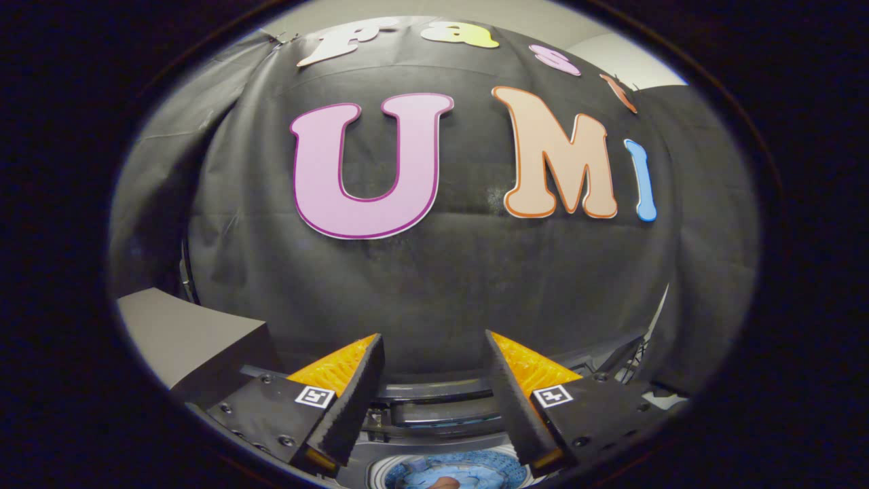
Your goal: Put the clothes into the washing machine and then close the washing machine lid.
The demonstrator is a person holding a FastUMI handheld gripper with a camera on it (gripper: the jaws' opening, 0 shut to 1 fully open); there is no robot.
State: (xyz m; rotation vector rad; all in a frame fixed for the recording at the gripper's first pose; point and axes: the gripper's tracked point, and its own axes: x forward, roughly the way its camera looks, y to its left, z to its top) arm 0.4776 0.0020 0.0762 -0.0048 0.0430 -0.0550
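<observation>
**Q.** What is the claw (434, 401) doing, and why is it held so?

**A.** My claw hangs above the washer (434, 407) with its two fingers well apart and nothing between them. I judge it is held high and level because the drop is done: the fingers point at the booth's wall rather than down into the tub, a pose that suits backing off from the opening or getting ready for the lid.

**Q.** Where are the clothes?

**A.** A blue heap, the clothes (461, 471), lies in the round tub (380, 471) directly below the gap between my fingers and a little nearer to me than their tips. It touches neither finger. A small reddish patch sits on the heap; I cannot tell what it is.

**Q.** And the lid?

**A.** A dark band runs across behind the tub, just beyond the fingertips. I take it for the lid (438, 412) folded back at the rear of the washer, though its shape is partly hidden by my fingers. The tub is open, so closing is not yet done.

**Q.** Anything else nearby?

**A.** A grey box (183, 333) stands to the left of the washer, apart from my left finger.

**Q.** What does the next move call for?

**A.** In my judgement, reaching forward and low to catch the lid's edge.
</observation>
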